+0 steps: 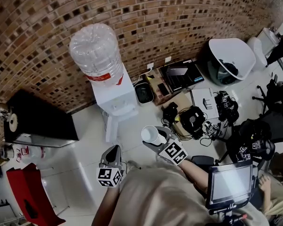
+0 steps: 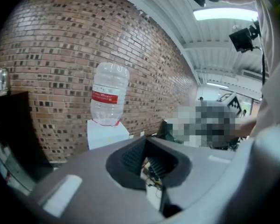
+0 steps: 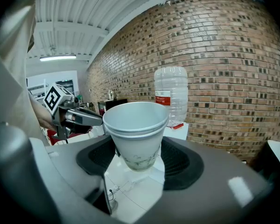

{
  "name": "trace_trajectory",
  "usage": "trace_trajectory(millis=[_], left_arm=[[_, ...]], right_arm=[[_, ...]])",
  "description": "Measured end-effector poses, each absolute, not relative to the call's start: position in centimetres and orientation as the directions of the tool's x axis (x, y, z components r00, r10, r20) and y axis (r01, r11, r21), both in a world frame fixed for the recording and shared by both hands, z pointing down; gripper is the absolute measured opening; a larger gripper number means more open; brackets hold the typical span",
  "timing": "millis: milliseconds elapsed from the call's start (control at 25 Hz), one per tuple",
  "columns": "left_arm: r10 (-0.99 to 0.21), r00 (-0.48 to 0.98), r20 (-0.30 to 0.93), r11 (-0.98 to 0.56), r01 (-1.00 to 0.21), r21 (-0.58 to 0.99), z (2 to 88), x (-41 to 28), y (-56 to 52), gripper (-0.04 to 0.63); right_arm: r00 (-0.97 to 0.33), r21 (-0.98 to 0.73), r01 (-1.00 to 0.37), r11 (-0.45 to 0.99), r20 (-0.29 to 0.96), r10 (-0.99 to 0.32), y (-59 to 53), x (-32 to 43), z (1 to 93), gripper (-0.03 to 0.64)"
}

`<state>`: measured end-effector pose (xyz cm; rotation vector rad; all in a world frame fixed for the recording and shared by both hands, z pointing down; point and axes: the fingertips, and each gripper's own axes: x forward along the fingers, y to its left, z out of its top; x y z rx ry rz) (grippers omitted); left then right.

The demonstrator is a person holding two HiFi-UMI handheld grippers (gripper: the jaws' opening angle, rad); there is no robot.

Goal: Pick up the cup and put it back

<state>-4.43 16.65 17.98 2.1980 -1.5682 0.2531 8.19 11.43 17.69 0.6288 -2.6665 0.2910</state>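
Steadily: keep cup (image 3: 136,120) upright, clamped mid-wall in right gripper (image 3: 139,160), centre frame, off any surface; lower level, release only once seated. Left gripper (image 2: 148,164), lower centre, jaws nearly together, empty. Count: one cup, perhaps two nested, judging by double rim; two grippers; one water bottle (image 1: 95,51), upper left.
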Motion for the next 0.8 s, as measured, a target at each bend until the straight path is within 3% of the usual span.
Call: trace_trajectory(millis=[80,200,800], left_arm=[[-0.863,0.344,0.369,-0.261,-0.93,0.257,17.9,-4.5,16.6,0.002],[-0.867,0.357,0.349,-0.263,-0.921,0.288,17.5,-4.5,16.3,0.072],[-0.859,0.313,0.404,-0.231,-0.943,0.24,17.6,-2.6,16.3,0.072]], right_arm=[[-0.826,-0.114,-0.467,0.877,0.411,-0.386,11.5,8.3,17.8,0.305],[-0.825,-0.118,-0.471,0.874,0.411,-0.388,11.5,8.5,17.8,0.305],[-0.832,-0.132,-0.47,0.873,0.395,-0.389,9.8,11.8,18.9,0.305]])
